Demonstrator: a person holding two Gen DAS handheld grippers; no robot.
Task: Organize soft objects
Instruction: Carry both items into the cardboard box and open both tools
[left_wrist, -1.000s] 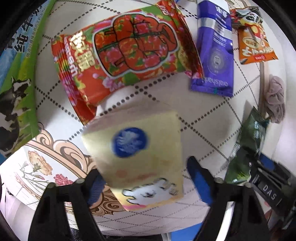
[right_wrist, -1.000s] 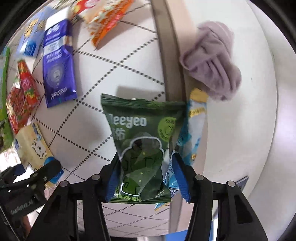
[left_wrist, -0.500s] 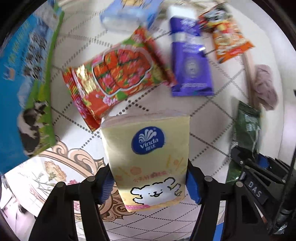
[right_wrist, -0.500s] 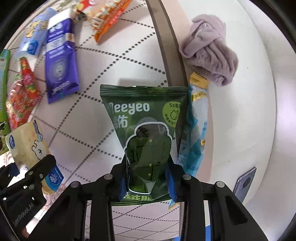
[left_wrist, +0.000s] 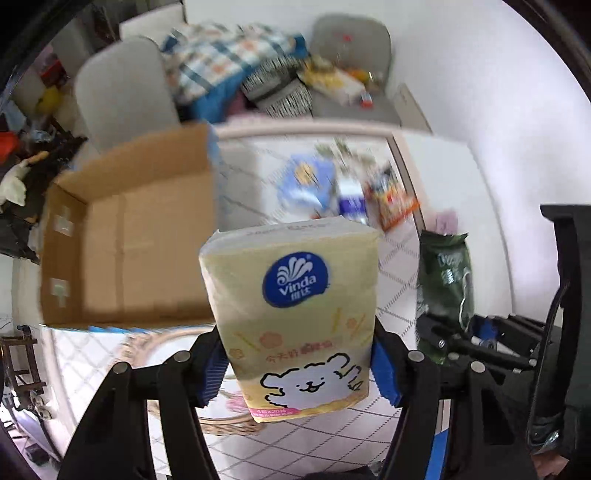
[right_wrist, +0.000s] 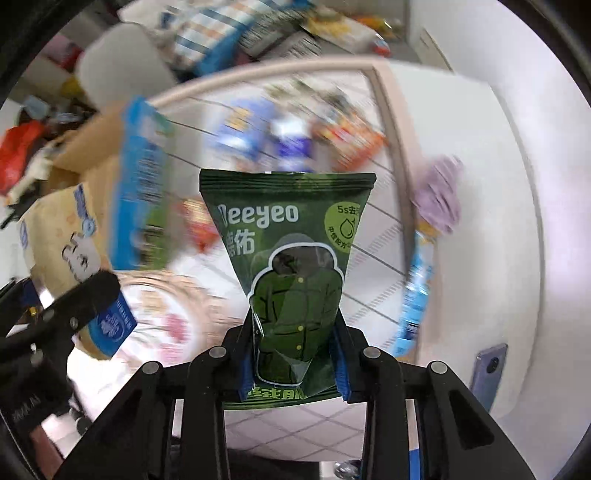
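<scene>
My left gripper is shut on a yellow Vinda tissue pack and holds it upright above the table. My right gripper is shut on a green Deeyeo wipes pouch, also lifted. The green pouch shows at the right of the left wrist view. The tissue pack shows at the left of the right wrist view. An open cardboard box stands at the left on the table.
Blurred packets lie at the back of the table: a blue tissue pack, a purple pouch, an orange snack bag. A mauve cloth, a light blue sachet and a phone lie at the right. Cluttered chairs stand behind.
Both grippers have lifted their packs off the table and tilted up. The views now show the box and the room behind. The right jaws have closed tighter on the green pouch.
</scene>
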